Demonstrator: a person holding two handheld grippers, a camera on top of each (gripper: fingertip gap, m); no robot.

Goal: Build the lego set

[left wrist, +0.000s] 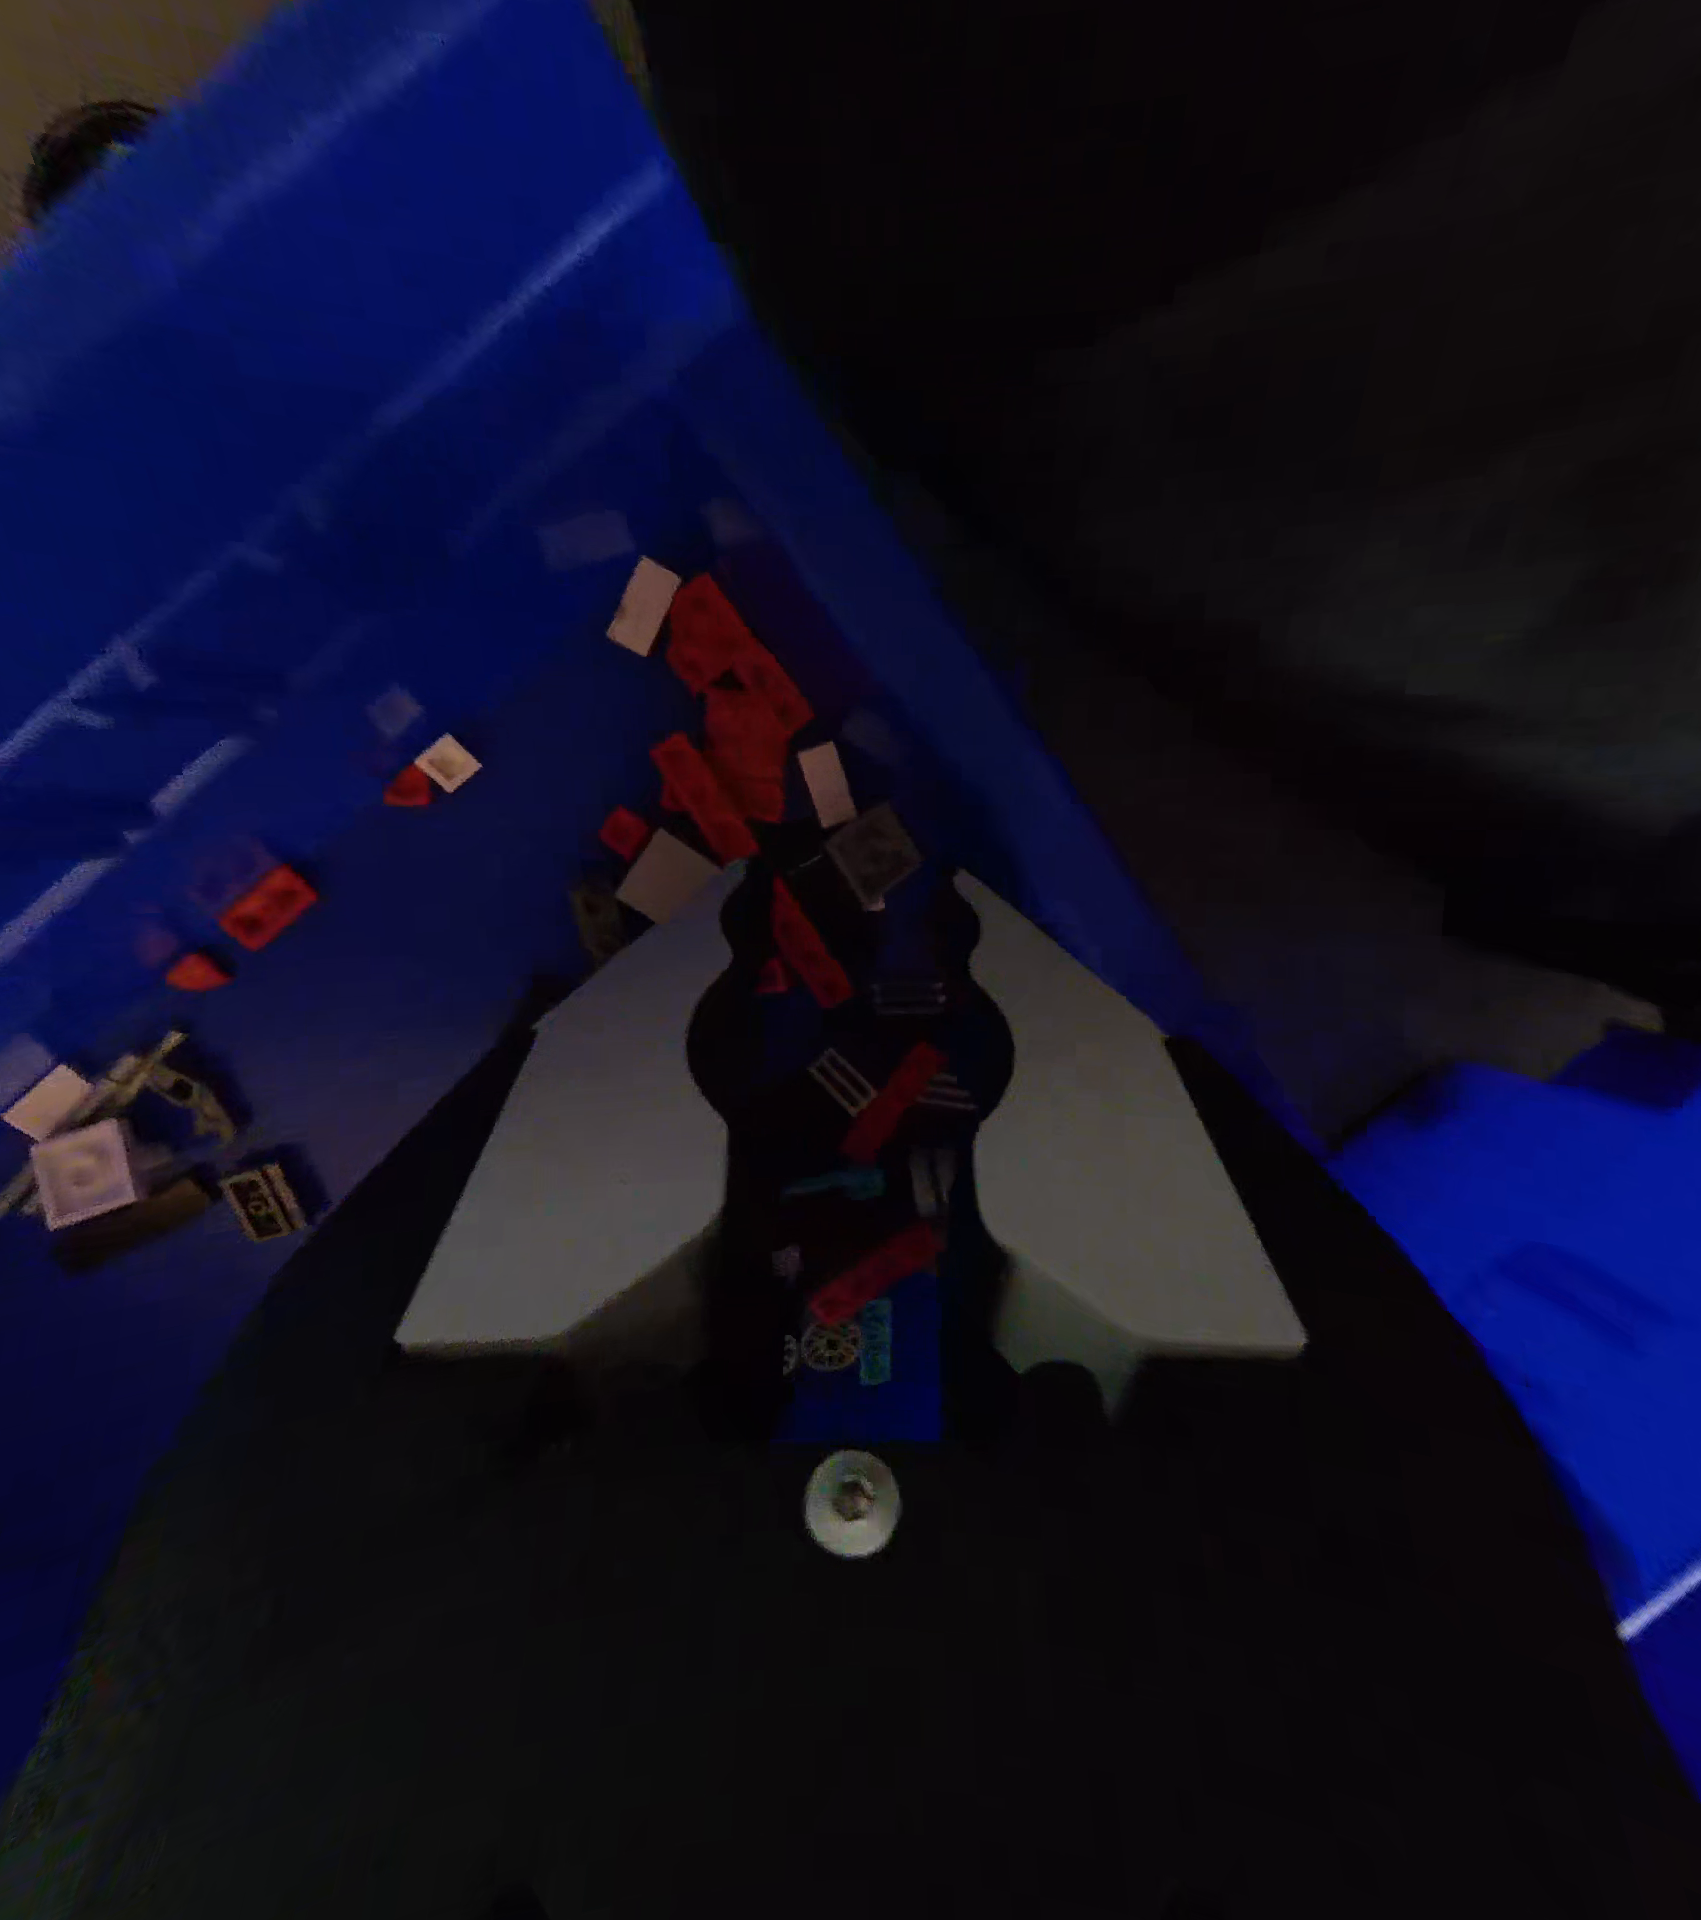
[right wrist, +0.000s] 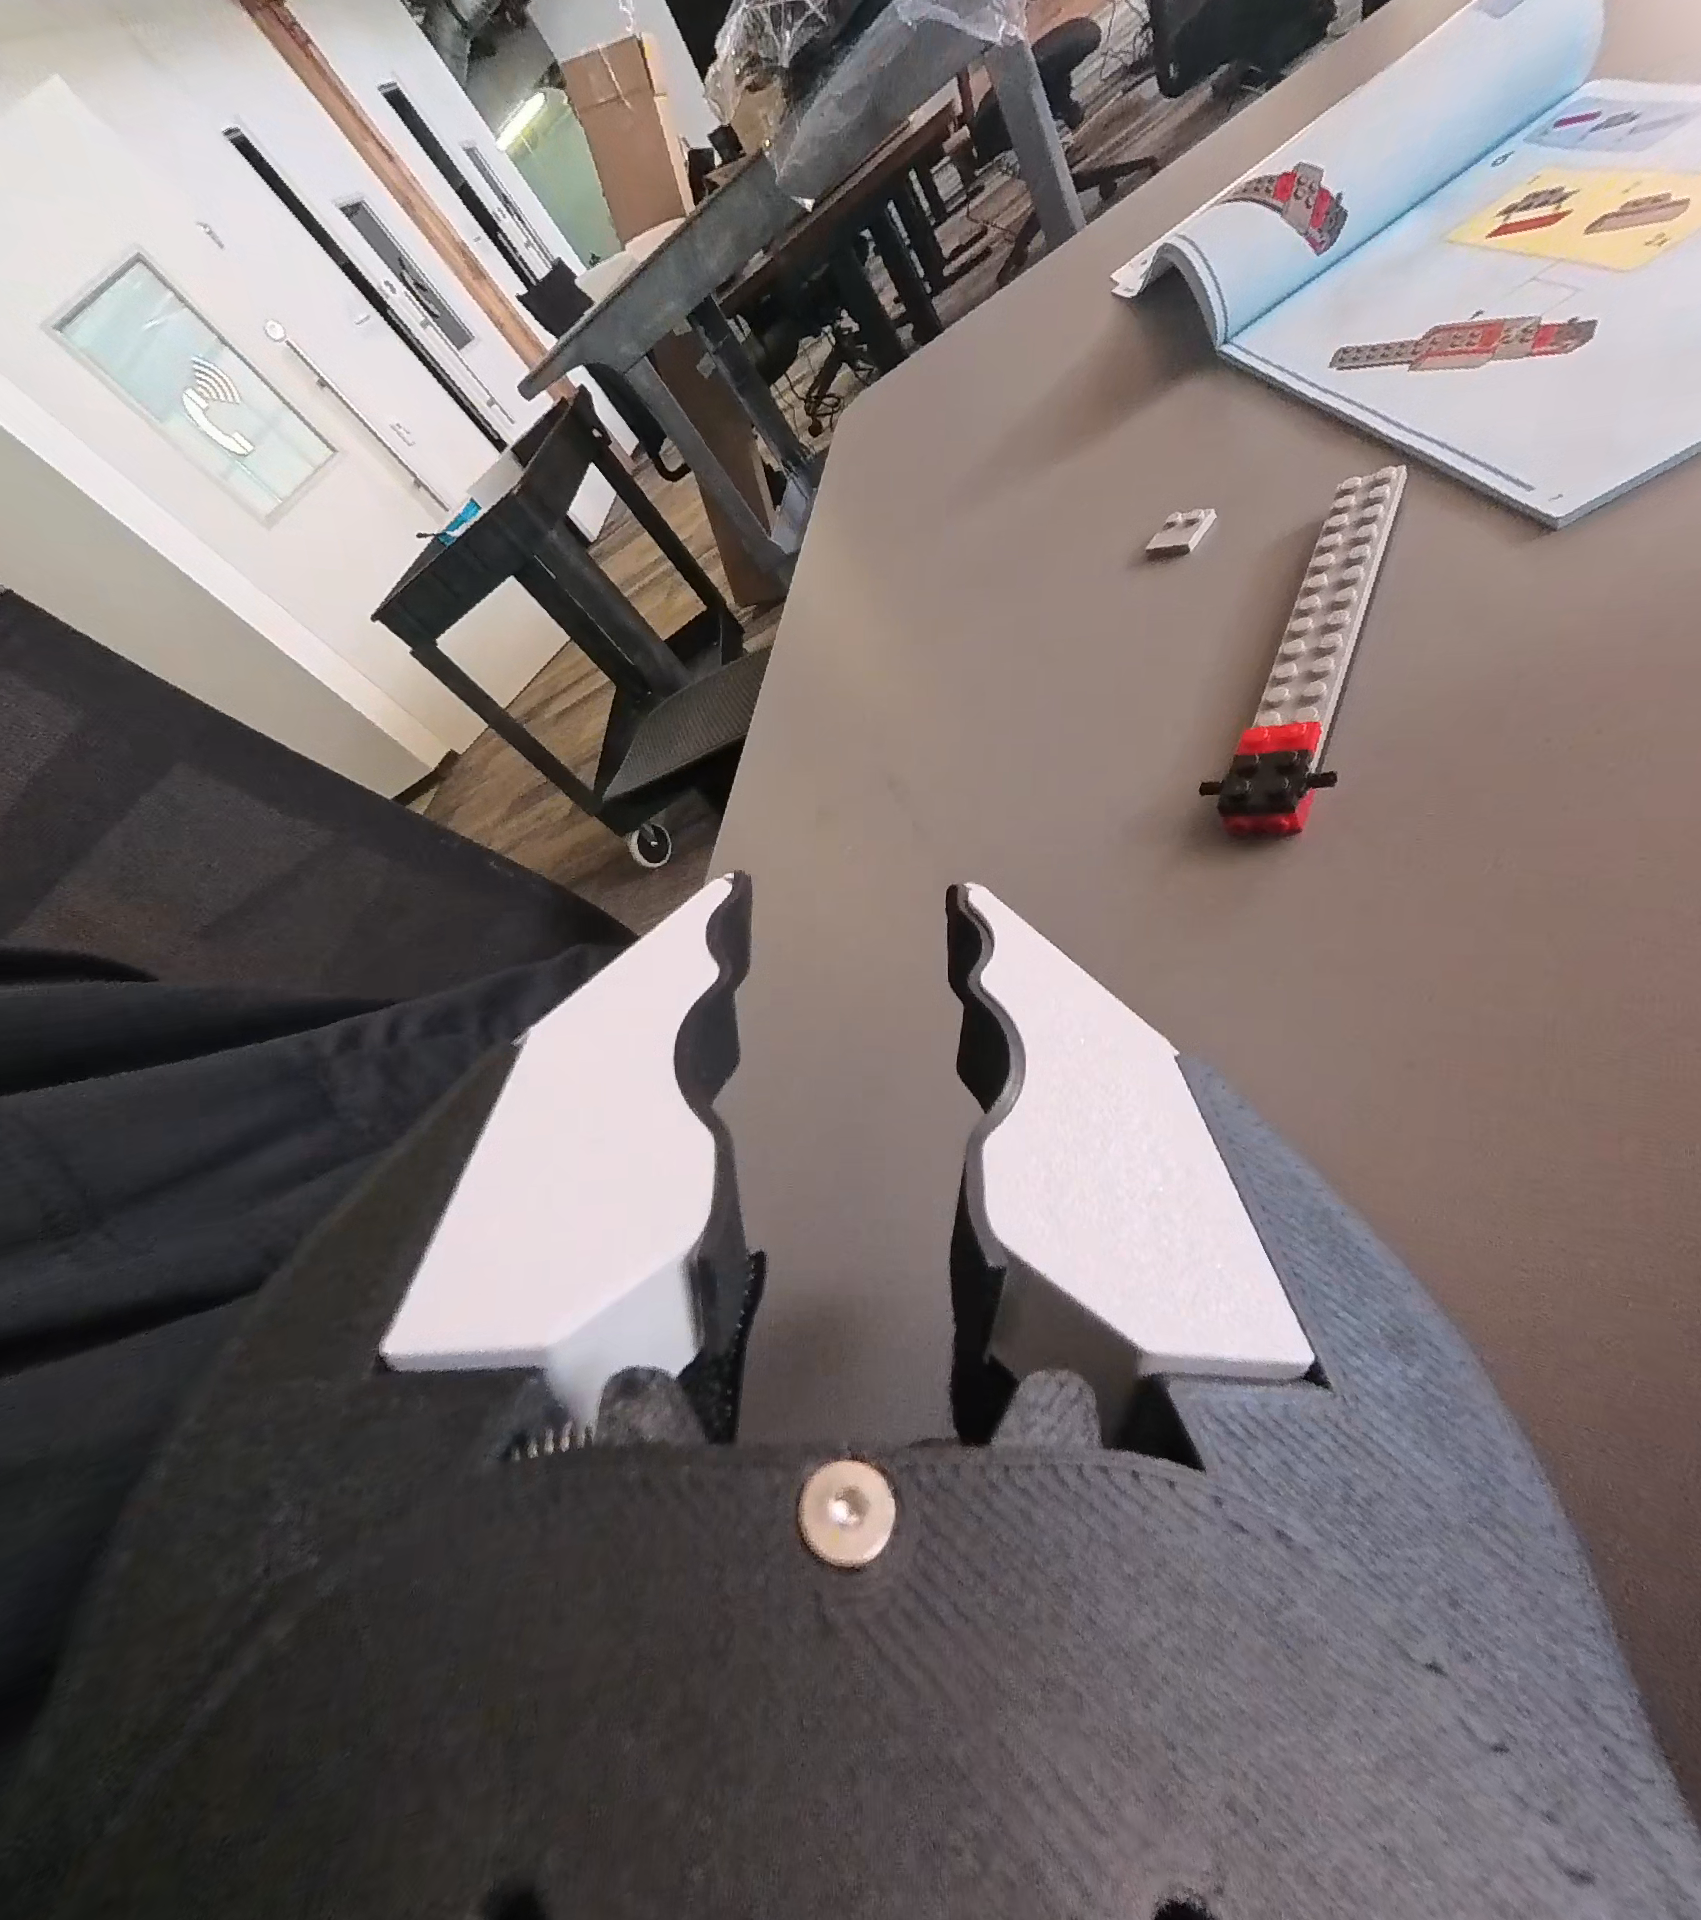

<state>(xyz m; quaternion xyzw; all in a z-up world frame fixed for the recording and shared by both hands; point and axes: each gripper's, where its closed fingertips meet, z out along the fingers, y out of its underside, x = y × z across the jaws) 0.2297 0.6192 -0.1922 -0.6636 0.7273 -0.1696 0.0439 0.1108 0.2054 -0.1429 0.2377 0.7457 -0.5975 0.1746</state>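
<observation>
Part-picking is the step in hand. Left gripper point(left wrist: 851, 914), fingers apart and empty, hangs over loose red and grey pieces point(left wrist: 721, 707) in a blue bin point(left wrist: 306, 468). Right gripper point(right wrist: 848, 904) idles, fingers apart, above the desk point(right wrist: 1448, 1039); the partly built grey plate point(right wrist: 1313, 644) lies at two o'clock, the instruction booklet point(right wrist: 1552, 312) beyond. Next: close on one piece.

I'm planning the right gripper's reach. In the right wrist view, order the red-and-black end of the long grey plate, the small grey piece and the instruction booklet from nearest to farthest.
From the right gripper:
1. Red-and-black end, ahead right.
2. Small grey piece, farther ahead.
3. Instruction booklet, far right.
</observation>
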